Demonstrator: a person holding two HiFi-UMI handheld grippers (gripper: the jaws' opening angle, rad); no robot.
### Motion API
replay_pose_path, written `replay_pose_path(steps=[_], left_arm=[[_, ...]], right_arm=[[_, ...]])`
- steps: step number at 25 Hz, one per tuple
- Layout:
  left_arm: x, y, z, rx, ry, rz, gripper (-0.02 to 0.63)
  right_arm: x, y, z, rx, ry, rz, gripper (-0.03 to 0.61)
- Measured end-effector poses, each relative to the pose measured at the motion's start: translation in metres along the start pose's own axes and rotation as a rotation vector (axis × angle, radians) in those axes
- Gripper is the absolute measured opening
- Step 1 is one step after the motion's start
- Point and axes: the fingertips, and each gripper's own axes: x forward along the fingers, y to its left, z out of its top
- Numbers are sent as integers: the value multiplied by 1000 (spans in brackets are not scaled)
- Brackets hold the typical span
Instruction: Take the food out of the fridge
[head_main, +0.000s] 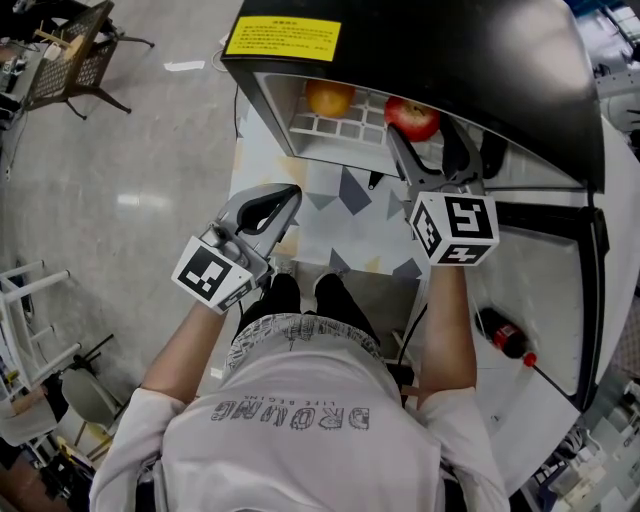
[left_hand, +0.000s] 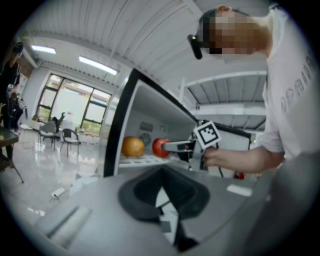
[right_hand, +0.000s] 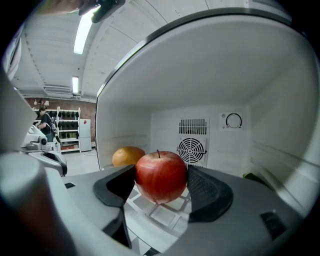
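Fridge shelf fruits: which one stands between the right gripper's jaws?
The round red apple, flanked by the right gripper; the round orange fruit sits beyond, outside its jaws.

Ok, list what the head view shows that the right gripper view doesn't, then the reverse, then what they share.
Head view only: the yellow label on the fridge top, the red-capped bottle in the open door, the person's printed shirt. Right gripper view only: the fan grille and dial on the back wall, a distant person by shelves. Both: the red apple between the right gripper's open jaws, the orange fruit beside it, the white grid shelf under them.
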Motion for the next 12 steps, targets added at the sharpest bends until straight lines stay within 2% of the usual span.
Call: replay_pose_path(steps=[12], left_arm=[[-9, -5, 11, 23, -18, -44, 6]], right_arm=[[-25, 6, 4, 19, -17, -33, 304]])
